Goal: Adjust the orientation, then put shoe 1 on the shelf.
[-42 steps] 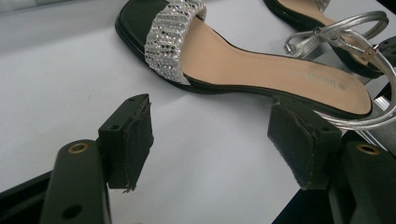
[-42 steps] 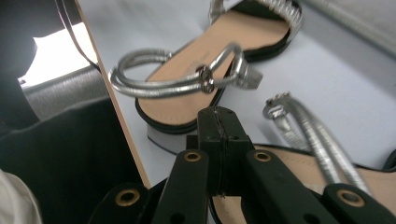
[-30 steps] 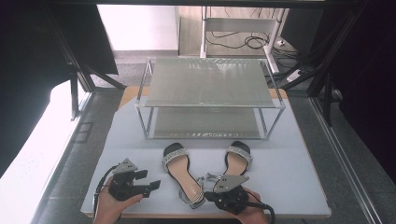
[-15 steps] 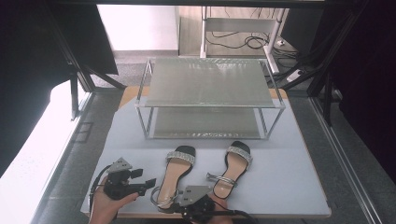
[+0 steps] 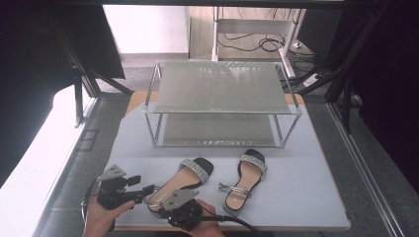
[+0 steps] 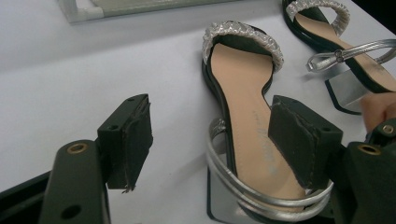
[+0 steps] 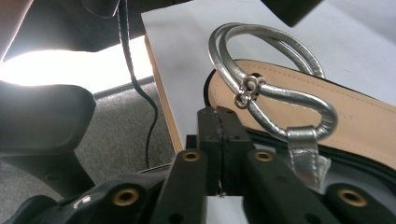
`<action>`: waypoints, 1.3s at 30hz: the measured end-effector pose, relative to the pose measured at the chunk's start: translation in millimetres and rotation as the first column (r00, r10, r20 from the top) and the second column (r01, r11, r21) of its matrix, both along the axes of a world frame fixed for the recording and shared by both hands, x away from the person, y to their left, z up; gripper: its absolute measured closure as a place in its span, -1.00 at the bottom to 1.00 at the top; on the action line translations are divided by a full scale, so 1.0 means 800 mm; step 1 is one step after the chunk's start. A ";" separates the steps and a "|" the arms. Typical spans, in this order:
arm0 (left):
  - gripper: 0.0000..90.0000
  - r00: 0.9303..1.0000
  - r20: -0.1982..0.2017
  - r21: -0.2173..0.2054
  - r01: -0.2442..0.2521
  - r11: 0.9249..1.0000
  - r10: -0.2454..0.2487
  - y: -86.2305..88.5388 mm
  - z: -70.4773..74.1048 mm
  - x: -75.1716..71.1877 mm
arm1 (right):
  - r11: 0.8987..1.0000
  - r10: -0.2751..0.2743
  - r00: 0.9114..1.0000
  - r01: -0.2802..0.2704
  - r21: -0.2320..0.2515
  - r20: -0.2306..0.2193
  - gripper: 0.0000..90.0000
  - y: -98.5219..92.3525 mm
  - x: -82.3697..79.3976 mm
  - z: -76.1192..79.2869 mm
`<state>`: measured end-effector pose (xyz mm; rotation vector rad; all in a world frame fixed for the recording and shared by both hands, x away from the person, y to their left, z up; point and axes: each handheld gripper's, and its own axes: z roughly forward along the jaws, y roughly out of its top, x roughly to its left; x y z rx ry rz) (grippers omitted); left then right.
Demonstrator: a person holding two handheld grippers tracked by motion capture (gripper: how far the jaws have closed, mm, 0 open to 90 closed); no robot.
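Two black sandals with tan insoles lie at six o'clock. Left gripper gapes wide around one heel; right gripper is pinched closed, empty. A sloppy squeeze might just catch the silver ankle strap, so the sandal dangles.

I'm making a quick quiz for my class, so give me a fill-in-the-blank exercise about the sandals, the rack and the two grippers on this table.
1. The number of sandals on the table is ____.
2. The left gripper has its jaws ____.
3. The right gripper has its jaws ____.
4. Both shelves of the rack are ____.

Missing words: two; open; shut; empty
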<state>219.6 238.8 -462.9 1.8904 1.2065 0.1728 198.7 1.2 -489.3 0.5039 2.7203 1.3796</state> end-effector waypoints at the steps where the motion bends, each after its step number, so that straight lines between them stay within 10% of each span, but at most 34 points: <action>1: -0.32 1.000 0.005 0.001 -0.007 1.000 0.007 0.002 0.001 0.001 | 1.000 0.006 1.000 -0.006 0.003 0.007 0.89 -0.005 -0.001 0.002; 7: -0.31 1.000 0.014 -0.016 -0.007 1.000 0.007 0.006 0.006 0.001 | 0.995 -0.069 0.995 0.063 0.081 0.076 0.77 -0.069 -0.005 0.022; 11: -0.29 1.000 0.002 -0.001 -0.008 1.000 0.008 0.002 0.008 0.001 | 0.982 -0.161 0.975 0.144 0.120 0.152 0.58 -0.128 -0.003 0.039; 23: -0.32 0.998 -0.038 0.101 0.060 0.993 -0.056 -0.043 0.036 0.004 | 0.890 -0.442 0.887 0.414 0.192 0.134 0.34 -0.277 0.013 0.046; 29: -0.33 0.988 -0.067 0.129 0.146 0.981 -0.138 -0.068 0.058 0.008 | 0.862 -0.476 0.871 0.436 0.257 0.120 0.30 -0.303 0.011 0.064; 39: -0.34 0.969 -0.160 0.147 0.210 0.967 -0.186 -0.080 0.047 0.038 | 0.843 -0.514 0.851 0.479 0.246 0.104 0.25 -0.315 0.016 0.060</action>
